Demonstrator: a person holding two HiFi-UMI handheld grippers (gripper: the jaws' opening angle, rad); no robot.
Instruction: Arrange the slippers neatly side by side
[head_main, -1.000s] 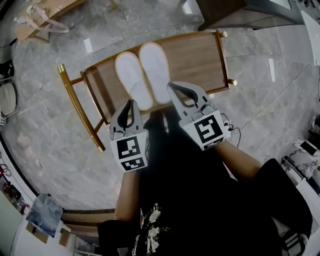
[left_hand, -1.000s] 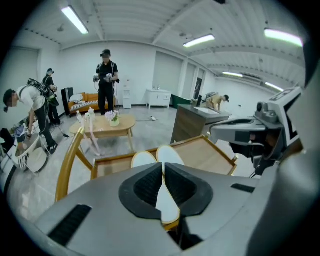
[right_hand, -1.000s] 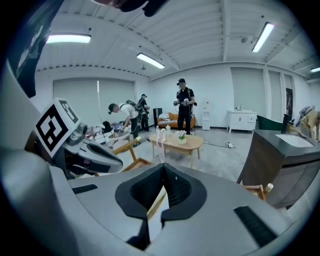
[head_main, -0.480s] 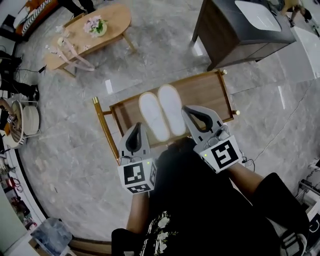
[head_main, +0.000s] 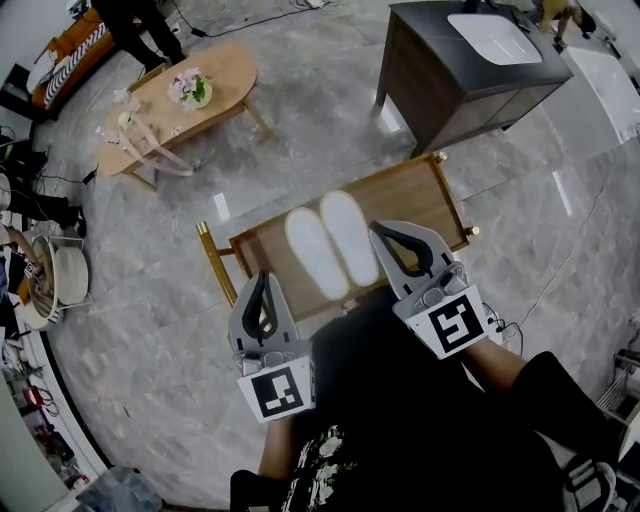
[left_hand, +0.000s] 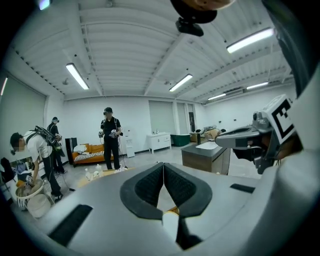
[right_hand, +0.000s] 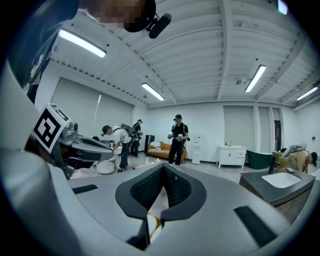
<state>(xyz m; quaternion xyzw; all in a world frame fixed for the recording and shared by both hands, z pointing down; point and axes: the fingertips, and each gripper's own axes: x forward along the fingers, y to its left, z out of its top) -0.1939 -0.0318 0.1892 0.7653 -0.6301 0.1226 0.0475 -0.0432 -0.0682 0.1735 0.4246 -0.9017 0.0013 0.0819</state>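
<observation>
Two white slippers, one (head_main: 314, 254) on the left and one (head_main: 348, 236) on the right, lie side by side and touching on a low wooden bench (head_main: 420, 192) with gold legs. My left gripper (head_main: 262, 277) hangs shut and empty near the bench's front left corner, short of the slippers. To the right of the right slipper, my right gripper (head_main: 379, 229) is shut and empty over the bench's front edge. Both gripper views look level across the room, with the left gripper (left_hand: 163, 165) and right gripper (right_hand: 163, 166) shut; no slipper shows there.
A dark cabinet (head_main: 455, 75) with a white basin stands behind the bench. An oval wooden table (head_main: 180, 100) with flowers is at the back left. A round basket (head_main: 58, 276) sits at the left. A cable (head_main: 560, 265) runs over the grey marble floor at the right. People stand across the room.
Both grippers have drawn back from the slippers toward my body, the left one farther. The head view has lifted and shows more of the room. The slippers have not moved.
</observation>
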